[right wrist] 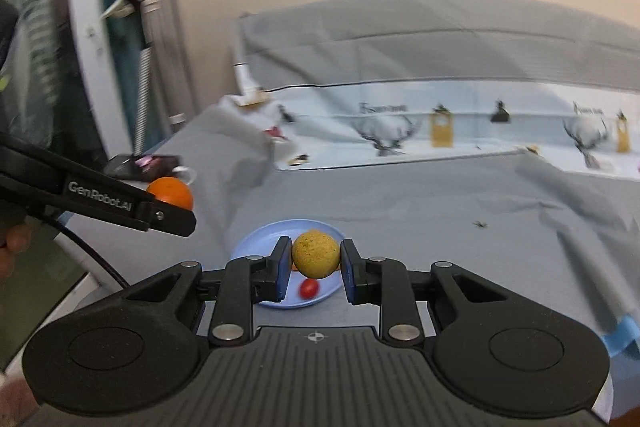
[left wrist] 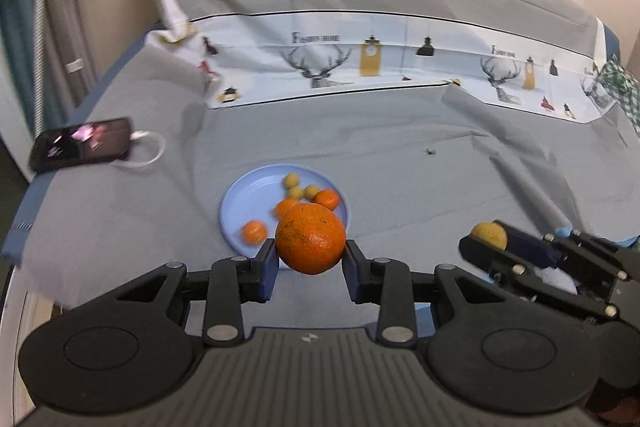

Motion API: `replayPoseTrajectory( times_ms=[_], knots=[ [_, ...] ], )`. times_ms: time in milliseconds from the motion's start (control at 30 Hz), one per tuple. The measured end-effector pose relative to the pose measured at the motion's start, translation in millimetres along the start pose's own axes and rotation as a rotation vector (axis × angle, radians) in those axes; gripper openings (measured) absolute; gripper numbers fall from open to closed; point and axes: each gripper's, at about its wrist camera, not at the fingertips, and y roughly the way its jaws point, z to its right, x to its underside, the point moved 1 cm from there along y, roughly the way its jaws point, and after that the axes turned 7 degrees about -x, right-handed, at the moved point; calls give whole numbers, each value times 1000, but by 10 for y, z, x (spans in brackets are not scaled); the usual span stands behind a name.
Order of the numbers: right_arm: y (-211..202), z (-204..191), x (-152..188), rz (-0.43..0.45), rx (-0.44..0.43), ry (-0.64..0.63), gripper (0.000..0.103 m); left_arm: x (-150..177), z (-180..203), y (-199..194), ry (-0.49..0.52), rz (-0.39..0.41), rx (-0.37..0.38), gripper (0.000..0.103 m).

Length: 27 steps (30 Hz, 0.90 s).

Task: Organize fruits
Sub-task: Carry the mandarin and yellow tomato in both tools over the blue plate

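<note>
Left hand-held gripper: blue pads clamped on either side of a large orange, held in the air at the near rim of the blue plate. Right hand-held gripper: jaws clamped on a rough yellow fruit, also lifted, above the same plate. Each gripper shows at the edge of the other's view, both carrying.

Step in hand, as I judge it: transport. Both fruits are picked and being brought to the plate; neither is released yet.

Next move likely calls for lowering each fruit onto a bare patch of plate, one at a time, and parting the jaws gently, since round fruit will roll on the shallow dish and the bed under it is soft.

Plate contents, left view: three small oranges, three small yellow-green fruits clustered toward the far right side. Right view adds one small red fruit near the front rim.

Off-task: phone with white cable, lying well left on the grey bedsheet.
</note>
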Motion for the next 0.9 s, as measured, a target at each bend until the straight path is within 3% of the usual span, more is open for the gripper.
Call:
replayPoseTrajectory(
  times_ms=[300,900],
  knots=[
    [-114,-212,25,-12,1,-36,27,288,-244,-126,-61,5,-38,38],
    [88,-283,51,-76,11,-65,27,296,-361,28,-102,-22,-46,38]
  ],
)
